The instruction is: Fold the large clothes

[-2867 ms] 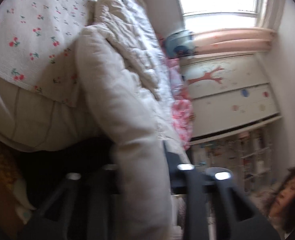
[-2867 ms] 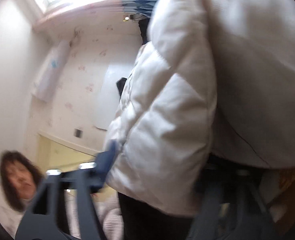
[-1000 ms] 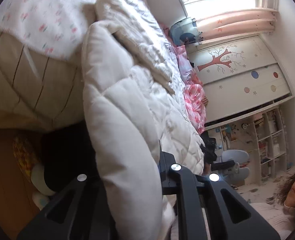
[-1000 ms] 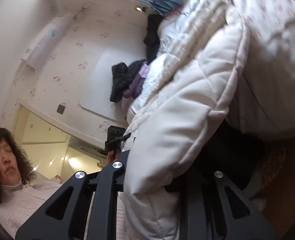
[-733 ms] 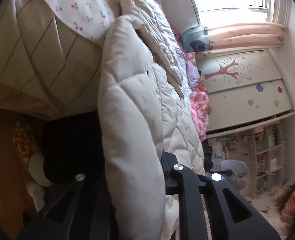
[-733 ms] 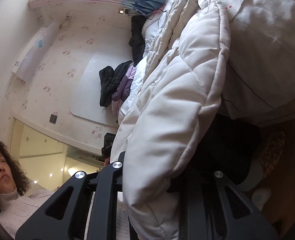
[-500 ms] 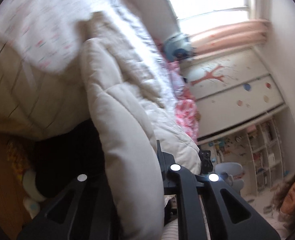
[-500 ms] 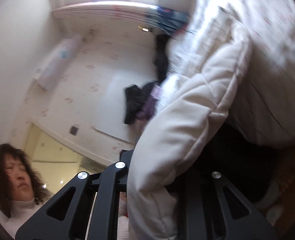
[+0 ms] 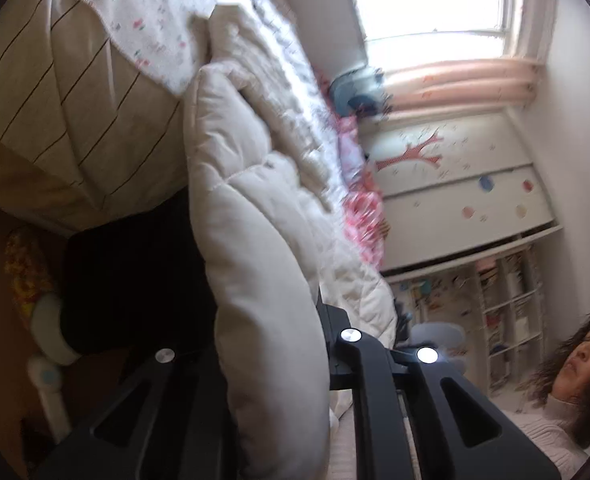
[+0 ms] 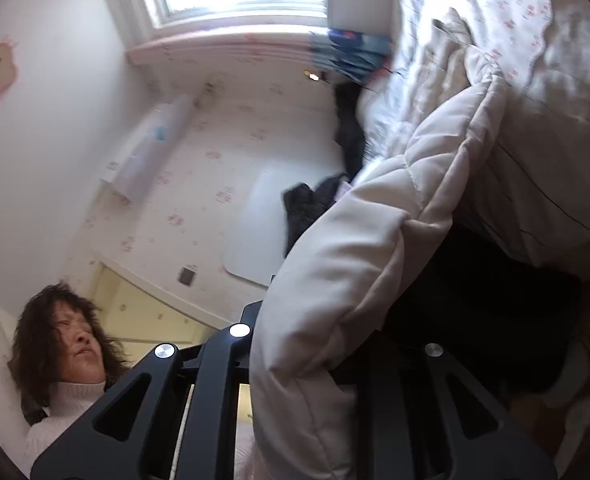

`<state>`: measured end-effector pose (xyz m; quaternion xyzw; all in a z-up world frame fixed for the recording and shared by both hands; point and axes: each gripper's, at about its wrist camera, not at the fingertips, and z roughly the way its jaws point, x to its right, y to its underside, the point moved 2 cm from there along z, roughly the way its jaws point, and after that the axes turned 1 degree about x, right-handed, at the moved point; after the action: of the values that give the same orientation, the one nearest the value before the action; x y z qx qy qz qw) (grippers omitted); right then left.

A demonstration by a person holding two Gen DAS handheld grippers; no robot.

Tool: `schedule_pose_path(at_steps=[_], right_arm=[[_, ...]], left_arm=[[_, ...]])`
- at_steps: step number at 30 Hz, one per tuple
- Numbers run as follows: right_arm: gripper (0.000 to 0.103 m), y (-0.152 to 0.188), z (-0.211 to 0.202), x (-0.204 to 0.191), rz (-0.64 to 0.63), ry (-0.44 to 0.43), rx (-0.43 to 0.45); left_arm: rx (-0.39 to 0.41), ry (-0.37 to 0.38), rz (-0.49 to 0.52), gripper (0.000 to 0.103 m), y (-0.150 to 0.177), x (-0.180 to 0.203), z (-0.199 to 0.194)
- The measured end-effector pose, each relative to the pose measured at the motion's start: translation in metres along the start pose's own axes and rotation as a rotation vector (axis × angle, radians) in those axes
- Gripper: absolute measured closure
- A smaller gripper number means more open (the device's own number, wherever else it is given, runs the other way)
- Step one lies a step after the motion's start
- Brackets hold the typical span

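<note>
A large cream quilted puffer coat (image 9: pixel 255 240) stretches from the bed down between the black fingers of my left gripper (image 9: pixel 263 344), which is shut on its padded edge. The same coat (image 10: pixel 355 264) shows in the right wrist view, and my right gripper (image 10: pixel 327 344) is shut on another part of its edge. The coat's far part lies on the bed (image 9: pixel 75 92), while the gripped end hangs off the bed side toward me.
The bed carries a flower-print cover (image 10: pixel 535 12) and other clothes (image 9: pixel 363 216). A dark gap (image 9: pixel 127 280) lies under the bed. A window (image 9: pixel 427 0), a cupboard (image 9: pixel 463 208), shelves (image 9: pixel 507 304) and the person (image 10: pixel 71 344) surround me.
Both grippers stayed shut on the coat while the views swung and tilted. The coat's gripped end shifted a little against the bed side.
</note>
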<state>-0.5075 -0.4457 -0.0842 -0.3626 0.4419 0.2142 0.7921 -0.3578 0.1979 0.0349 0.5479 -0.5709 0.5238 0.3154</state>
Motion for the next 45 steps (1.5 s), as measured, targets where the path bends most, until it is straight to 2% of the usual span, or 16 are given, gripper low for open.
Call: schedule_pose_path(at_steps=[6,11,19,28,35,45], right_arm=[[0.085,-0.026,0.022,-0.001,-0.033,-0.201,0.108],[0.082,-0.062,0.036,-0.02,-0.085,-0.236,0.129],[0.082,-0.104,0.061,-0.036,-0.114,-0.217,0.136],[0.079,-0.157,0.09,-0.029,-0.082,-0.154,0.171],[0.077,-0.213,0.127,-0.004,-0.036,-0.06,0.191],[0.075,-0.263,0.17,0.053,0.046,0.081,0.216]], left_arm=[[0.15,0.113,0.04,0.09,-0.023,0.033,-0.002],[0.232,0.183,0.027,0.09,-0.054,0.049,0.0],[0.277,0.216,0.038,0.09,-0.099,0.062,0.014],[0.303,0.214,0.02,0.09,-0.161,0.062,0.042],[0.34,0.208,-0.058,0.09,-0.208,0.035,0.069],[0.369,0.154,-0.168,0.09,-0.251,-0.007,0.096]])
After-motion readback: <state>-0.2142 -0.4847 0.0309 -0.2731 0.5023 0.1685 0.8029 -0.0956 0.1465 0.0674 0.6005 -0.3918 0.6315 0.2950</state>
